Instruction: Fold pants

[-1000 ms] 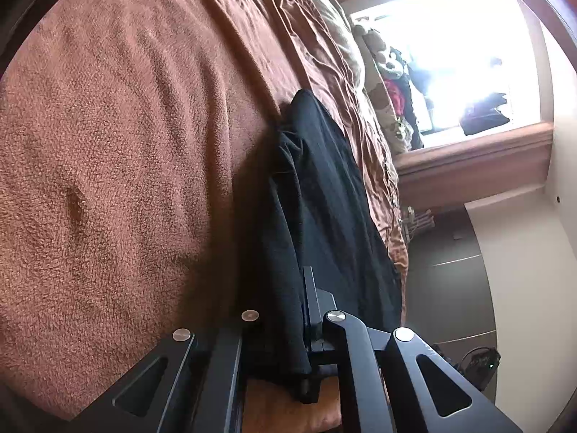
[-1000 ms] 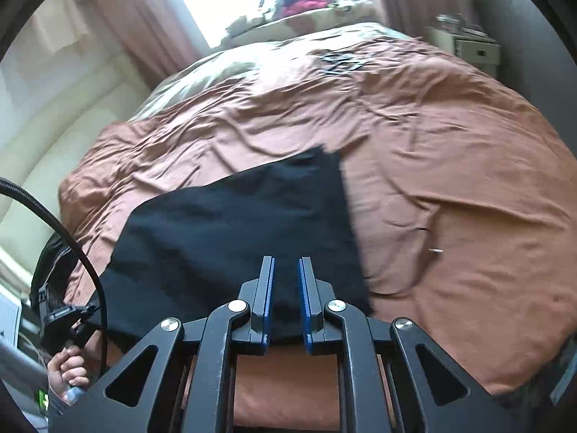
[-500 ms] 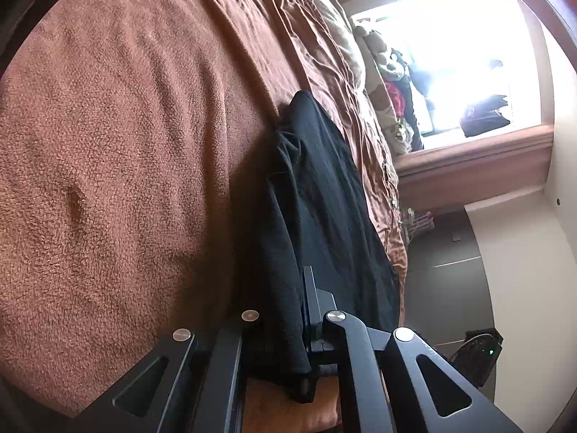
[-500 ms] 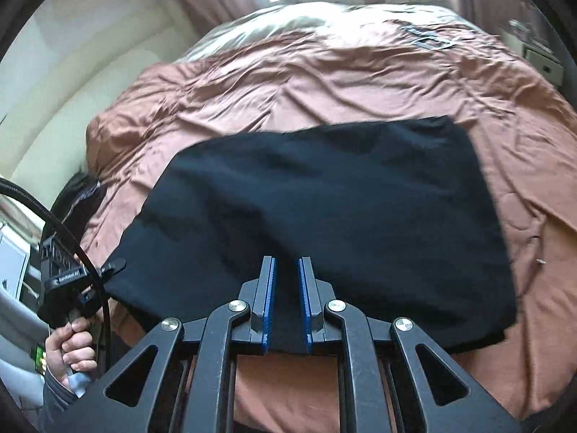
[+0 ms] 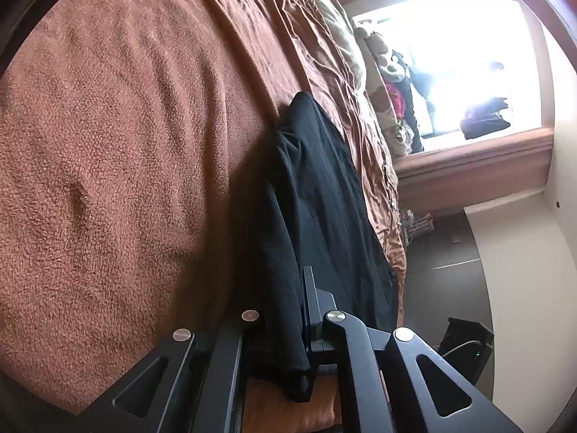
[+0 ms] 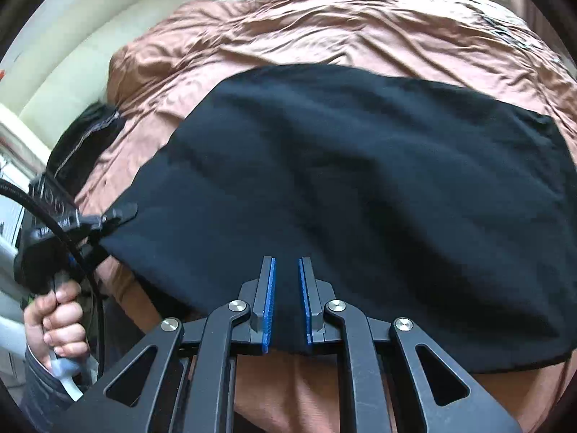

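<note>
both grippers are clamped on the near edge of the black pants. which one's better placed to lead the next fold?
Probably right. The right gripper grips mid-edge, with most of the black pants spread ahead. The left gripper pinches a corner at the brown blanket edge.

Readable text: none in either view.
Left gripper (image 6: pixel 119 213), body seen from the right wrist: pale lettering on its black side, too blurred to read.
Left gripper, round marks: a few small circles above that lettering, no characters legible.
Black pants (image 6: pixel 360 187): plain fabric, no label or print legible.
Brown bedspread (image 5: pixel 126 144): plain, no writing.
Items by the window (image 5: pixel 396 83): washed out by glare, nothing legible.
</note>
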A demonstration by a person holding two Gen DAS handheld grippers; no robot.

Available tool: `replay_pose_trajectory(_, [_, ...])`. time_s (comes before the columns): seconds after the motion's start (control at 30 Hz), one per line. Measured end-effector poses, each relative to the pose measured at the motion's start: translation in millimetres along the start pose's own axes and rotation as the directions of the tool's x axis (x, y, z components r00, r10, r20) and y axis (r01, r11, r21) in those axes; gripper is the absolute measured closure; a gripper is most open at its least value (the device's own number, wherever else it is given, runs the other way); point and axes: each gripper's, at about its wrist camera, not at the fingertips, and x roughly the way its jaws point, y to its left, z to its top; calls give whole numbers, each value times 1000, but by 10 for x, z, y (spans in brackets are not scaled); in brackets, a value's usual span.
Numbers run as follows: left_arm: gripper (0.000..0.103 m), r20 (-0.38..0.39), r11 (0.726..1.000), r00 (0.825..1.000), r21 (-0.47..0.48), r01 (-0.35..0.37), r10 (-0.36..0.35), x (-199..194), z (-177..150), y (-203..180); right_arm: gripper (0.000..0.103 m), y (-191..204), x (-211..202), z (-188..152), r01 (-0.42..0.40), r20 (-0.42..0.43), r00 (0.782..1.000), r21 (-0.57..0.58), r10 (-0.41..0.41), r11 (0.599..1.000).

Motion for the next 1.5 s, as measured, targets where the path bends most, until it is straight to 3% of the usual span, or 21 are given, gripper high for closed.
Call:
replay_pose_trajectory(0.13, [95,-2,1000,1000,-8,1,-1,-13,-37,-12,93,-92,212,58,36,-50,998,5,-36,999])
replay_pose_trajectory(0.5, [95,-5,1000,1000,-27,-10,10,-14,-83,-19,93,-443,463,612,121,-69,991,78,-115,990])
replay_pose_trajectory(1.5, [95,-15,996,999,-83,-35,34,-2,-170,21,93,-595,933,1370,232,-54,972,65,-229,971])
